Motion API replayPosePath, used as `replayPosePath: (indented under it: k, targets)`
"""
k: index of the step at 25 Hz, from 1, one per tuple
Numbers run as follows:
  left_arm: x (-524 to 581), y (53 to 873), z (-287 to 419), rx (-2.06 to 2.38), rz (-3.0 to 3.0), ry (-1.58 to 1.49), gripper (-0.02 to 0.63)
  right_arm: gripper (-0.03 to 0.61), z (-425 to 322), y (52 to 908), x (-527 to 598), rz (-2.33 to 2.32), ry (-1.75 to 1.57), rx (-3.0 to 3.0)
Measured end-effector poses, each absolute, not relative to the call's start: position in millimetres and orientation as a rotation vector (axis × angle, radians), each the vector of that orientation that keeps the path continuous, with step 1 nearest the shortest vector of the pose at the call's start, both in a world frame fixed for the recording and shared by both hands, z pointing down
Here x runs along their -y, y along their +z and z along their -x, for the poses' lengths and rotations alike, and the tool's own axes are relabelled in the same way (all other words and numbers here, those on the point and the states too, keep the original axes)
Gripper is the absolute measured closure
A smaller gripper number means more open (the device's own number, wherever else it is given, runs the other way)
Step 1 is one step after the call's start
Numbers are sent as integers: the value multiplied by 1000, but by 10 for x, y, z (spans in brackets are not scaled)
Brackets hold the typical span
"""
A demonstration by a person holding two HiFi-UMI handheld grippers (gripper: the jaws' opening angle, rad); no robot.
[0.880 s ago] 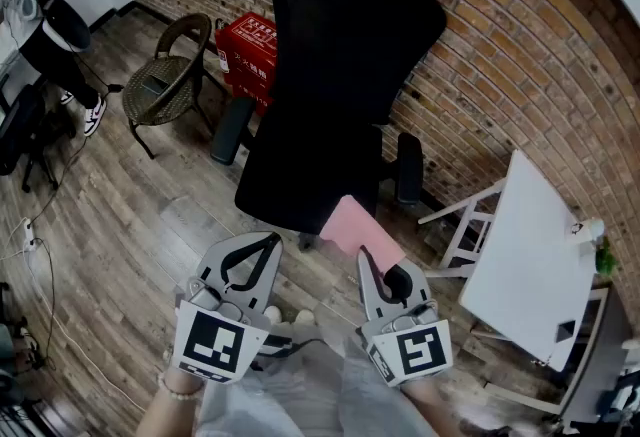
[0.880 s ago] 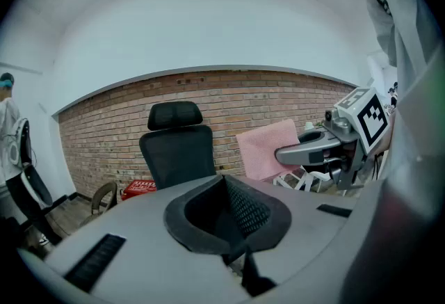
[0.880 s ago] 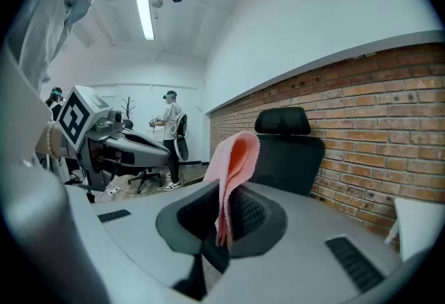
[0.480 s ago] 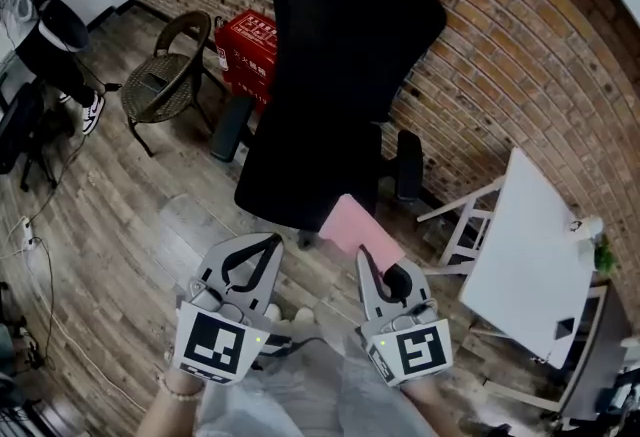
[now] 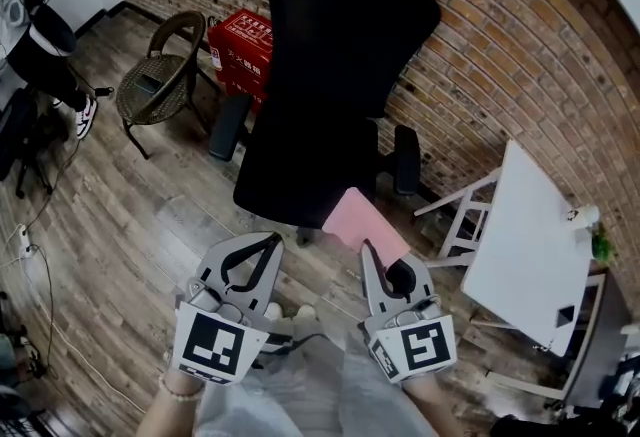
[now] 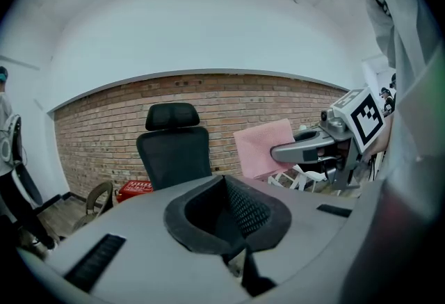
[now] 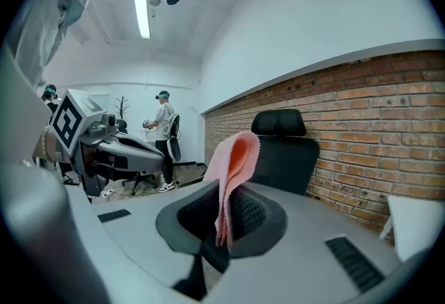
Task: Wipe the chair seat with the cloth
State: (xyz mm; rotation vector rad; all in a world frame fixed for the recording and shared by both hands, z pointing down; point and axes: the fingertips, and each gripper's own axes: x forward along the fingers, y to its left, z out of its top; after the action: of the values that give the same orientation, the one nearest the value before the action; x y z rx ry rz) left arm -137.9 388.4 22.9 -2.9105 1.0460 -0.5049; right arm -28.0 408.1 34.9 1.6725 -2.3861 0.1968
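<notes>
Brick wall (image 5: 520, 45), chair seat (image 5: 290, 175) | cloth (image 5: 363, 219) clamped in right gripper (image 5: 368, 255) jaws

Office-type room. Black office chair (image 5: 340, 55) stands ahead of the right gripper (image 5: 367, 250), brick wall (image 5: 520, 45) behind it, wood-plank floor (image 5: 110, 215) below, white table (image 5: 530, 255) to the gripper's right, strip ceiling light (image 7: 142, 10) overhead.

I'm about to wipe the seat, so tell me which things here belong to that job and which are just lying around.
For the job:
black office chair
pink cloth, pinched in the right gripper jaws

Just lying about:
wicker chair
red box
white table
left gripper, jaws shut on nothing
</notes>
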Motion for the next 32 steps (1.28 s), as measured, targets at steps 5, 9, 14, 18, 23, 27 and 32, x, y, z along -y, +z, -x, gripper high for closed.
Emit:
replayPosePath:
  k: [5,9,14,18,23,27,32]
  targets:
    - [-3906,253,1425,-1009,2911,-502,595,528,333,364,-4123,-1700,188,2368]
    - [-3879,261,1474,-982,2903,-507,595,528,413,365,-4121,-1706,178,2365]
    - [-3756,255,1435,-988,2896,-513,595,528,361,401,-4003,-1718,184,2362]
    - [-3538,256,1370,-1010,2884,-501,595,528,296,417,-3784,-1712,173,2375]
    - [-3171,256,1176,-1061,2867,-505,595,528,81,422,-3390,-1682,128,2399]
    - [-2798,254,945,-1097,2848,-515,595,528,-139,405,-2992,-1654,125,2437]
    - [-2304,255,561,-1163,2830,-517,595,528,-532,473,-2509,-1588,156,2463]
